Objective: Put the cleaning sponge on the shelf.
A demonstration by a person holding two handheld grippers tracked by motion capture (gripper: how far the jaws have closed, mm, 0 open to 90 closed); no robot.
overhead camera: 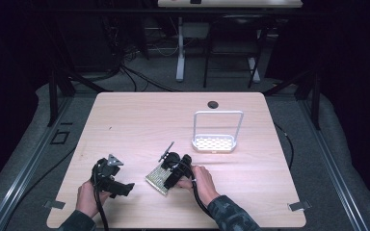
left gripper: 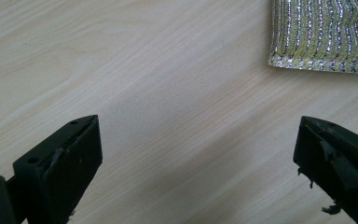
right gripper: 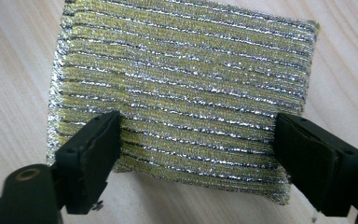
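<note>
left gripper [overhead camera: 125, 188]: nearest the person, left of the scouring pad and apart from it; jaws wide, nothing between, bare table under them
right gripper [overhead camera: 166, 181]: right over the scouring pad, tips angled down at it; jaws partly open and straddling it, pads not yet pressing
scouring pad [right gripper: 182, 98]: flat on table [overhead camera: 125, 120], gold-silver ribbed rectangle; long axis across the right jaw gap
nearer hand: right, by far
white rack [overhead camera: 215, 142]: beyond the scouring pad, to its far right, well apart

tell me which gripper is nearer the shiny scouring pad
Right. The right gripper is over the scouring pad, jaws straddling it. The left gripper sits off to the pad's left over bare table.
</note>
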